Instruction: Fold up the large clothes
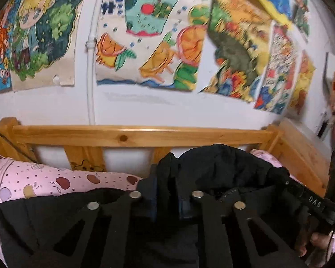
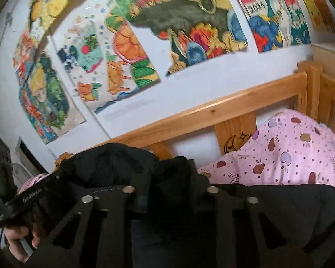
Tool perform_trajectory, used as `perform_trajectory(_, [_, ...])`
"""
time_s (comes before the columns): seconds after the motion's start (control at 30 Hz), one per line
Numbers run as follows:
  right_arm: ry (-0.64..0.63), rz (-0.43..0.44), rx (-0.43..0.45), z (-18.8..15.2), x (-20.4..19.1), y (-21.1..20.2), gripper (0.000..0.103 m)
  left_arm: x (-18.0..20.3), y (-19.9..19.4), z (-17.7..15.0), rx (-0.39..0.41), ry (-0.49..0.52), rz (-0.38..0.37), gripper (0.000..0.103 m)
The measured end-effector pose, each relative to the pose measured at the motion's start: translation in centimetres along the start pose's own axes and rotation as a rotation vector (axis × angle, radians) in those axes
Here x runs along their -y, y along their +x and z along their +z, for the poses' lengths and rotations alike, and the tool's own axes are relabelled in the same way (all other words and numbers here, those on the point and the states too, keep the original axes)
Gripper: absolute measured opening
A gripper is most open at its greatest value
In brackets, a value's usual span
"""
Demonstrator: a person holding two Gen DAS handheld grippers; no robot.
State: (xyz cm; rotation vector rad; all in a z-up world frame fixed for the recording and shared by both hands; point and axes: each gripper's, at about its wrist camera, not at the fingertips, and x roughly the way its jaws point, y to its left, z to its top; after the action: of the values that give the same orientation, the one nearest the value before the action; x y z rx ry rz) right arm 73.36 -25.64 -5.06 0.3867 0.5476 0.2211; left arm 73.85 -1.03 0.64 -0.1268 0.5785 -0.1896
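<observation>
A large black garment (image 1: 212,167) hangs bunched between both grippers, lifted above the bed. My left gripper (image 1: 166,192) is shut on a fold of the black fabric; dark cloth fills the gap between its fingers. My right gripper (image 2: 169,189) is likewise shut on the black garment (image 2: 114,163), with fabric bunched over its fingers. The other gripper's body shows at the right edge of the left wrist view (image 1: 312,198) and at the left edge of the right wrist view (image 2: 26,198), each held by a hand. The rest of the garment drapes below, out of sight.
A wooden bed rail (image 1: 131,135) runs behind the garment, also in the right wrist view (image 2: 212,111). Pink apple-print bedding (image 1: 44,181) lies on the bed, and shows in the right wrist view (image 2: 290,151). Colourful drawings (image 1: 149,33) cover the white wall.
</observation>
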Motion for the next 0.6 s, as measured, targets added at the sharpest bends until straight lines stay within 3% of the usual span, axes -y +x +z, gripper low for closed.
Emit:
perform_trajectory(0.17, [-0.055, 0.068, 0.066, -0.2, -0.4, -5.8, 0.02, -0.5, -5.0, -0.6, 0.063, 0.023, -0.024, 0.008])
perform_trajectory(0.33, [-0.173, 0.051, 0.034, -1.5, -1.7, -9.8, 0.017, -0.4, -7.8, -2.7, -0.004, 0.113, -0.022, 0.006])
perform_trajectory(0.5, [-0.225, 0.032, -0.038, -3.4, -1.9, -11.1, 0.015, -1.9, -8.0, -5.6, -0.09, 0.107, -0.011, 0.006])
perform_trajectory(0.6, [-0.249, 0.011, -0.081, -4.9, -1.7, -10.9, 0.015, -1.9, -7.4, -8.0, -0.117, 0.16, 0.016, 0.006])
